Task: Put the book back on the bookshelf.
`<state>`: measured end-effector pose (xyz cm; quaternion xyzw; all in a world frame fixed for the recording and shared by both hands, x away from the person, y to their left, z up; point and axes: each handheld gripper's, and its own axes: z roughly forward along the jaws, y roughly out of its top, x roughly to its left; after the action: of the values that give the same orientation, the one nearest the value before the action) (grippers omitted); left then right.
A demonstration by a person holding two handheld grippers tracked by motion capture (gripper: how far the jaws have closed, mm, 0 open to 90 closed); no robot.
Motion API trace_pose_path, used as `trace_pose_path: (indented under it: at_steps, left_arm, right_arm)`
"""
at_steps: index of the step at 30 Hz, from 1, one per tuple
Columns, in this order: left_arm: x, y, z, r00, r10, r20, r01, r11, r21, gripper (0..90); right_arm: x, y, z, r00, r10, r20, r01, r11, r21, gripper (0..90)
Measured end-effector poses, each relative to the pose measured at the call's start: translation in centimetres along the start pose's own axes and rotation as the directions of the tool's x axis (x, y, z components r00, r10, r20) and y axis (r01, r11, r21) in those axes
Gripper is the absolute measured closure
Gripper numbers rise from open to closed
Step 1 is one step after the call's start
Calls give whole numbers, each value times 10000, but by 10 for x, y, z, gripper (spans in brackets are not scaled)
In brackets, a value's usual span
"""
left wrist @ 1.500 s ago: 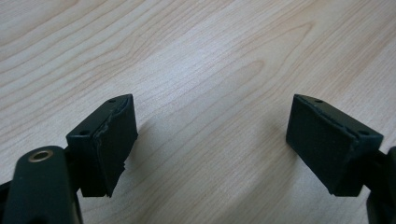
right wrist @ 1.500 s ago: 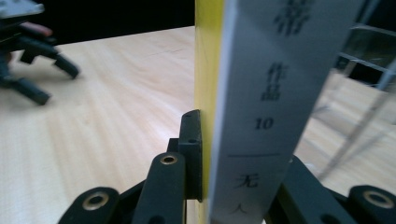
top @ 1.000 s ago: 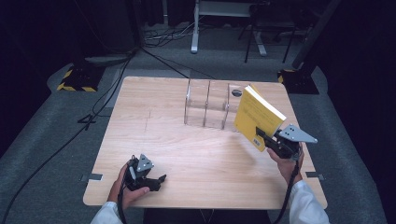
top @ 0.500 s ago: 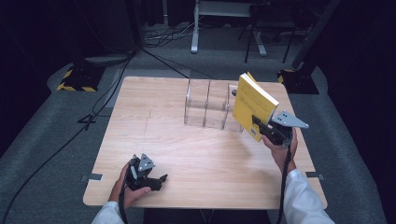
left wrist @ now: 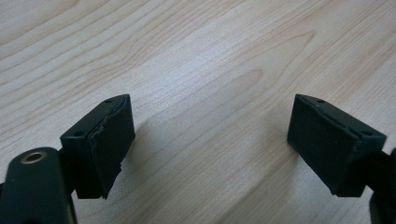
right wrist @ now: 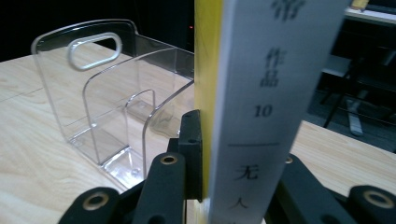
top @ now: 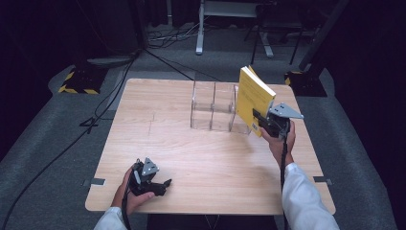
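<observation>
right claw (top: 262,123) clenched on upright yellow book (top: 253,97) beside clear organizer (top: 213,106); left claw (top: 163,184) released

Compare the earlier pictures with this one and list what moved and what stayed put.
The right claw, clamped on the yellow book, carried it up the high view and leftward, from the table's right side toward the clear acrylic organizer. The book stays upright in the grip. The left claw kept resting open on the wooden table; the organizer did not move.
</observation>
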<state>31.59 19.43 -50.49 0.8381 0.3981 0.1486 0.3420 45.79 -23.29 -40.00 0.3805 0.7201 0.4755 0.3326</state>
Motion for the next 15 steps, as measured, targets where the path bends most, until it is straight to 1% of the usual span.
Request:
trace_pose_path:
  at_steps: [1, 2, 5, 6, 7, 10, 13, 15]
  left_arm:
    - [0, 0, 0, 10000, 0, 0, 0, 10000, 0, 154]
    - [0, 0, 0, 10000, 0, 0, 0, 10000, 0, 154]
    - [0, 0, 0, 10000, 2, 0, -2, 10000, -1, 154]
    - [0, 0, 0, 10000, 2, 0, -2, 10000, -1, 154]
    - [0, 0, 0, 10000, 0, 0, 0, 10000, -1, 154]
    - [0, 0, 0, 10000, 5, 0, -5, 10000, 1, 154]
    - [0, 0, 0, 10000, -1, -4, 1, 10000, -18, 154]
    - [0, 0, 0, 10000, 0, -6, 0, 10000, -17, 154]
  right_arm:
    - [0, 1, 2, 9999, -61, 115, 62, 10000, -20, 763]
    - [0, 1, 2, 9999, -61, 115, 62, 10000, -20, 763]
    - [0, 3, 12, 9993, 23, 361, -24, 10000, 37, 763]
    - [0, 3, 12, 9993, 23, 361, -24, 10000, 37, 763]
    - [1, 4, 16, 9989, 118, 450, -121, 9999, 73, 763]
    - [3, 5, 22, 9984, 92, 563, -96, 9999, 72, 763]
    - [3, 5, 33, 9968, 201, 769, -214, 9996, 168, 763]
    - [3, 5, 36, 9965, 219, 810, -234, 9996, 179, 763]
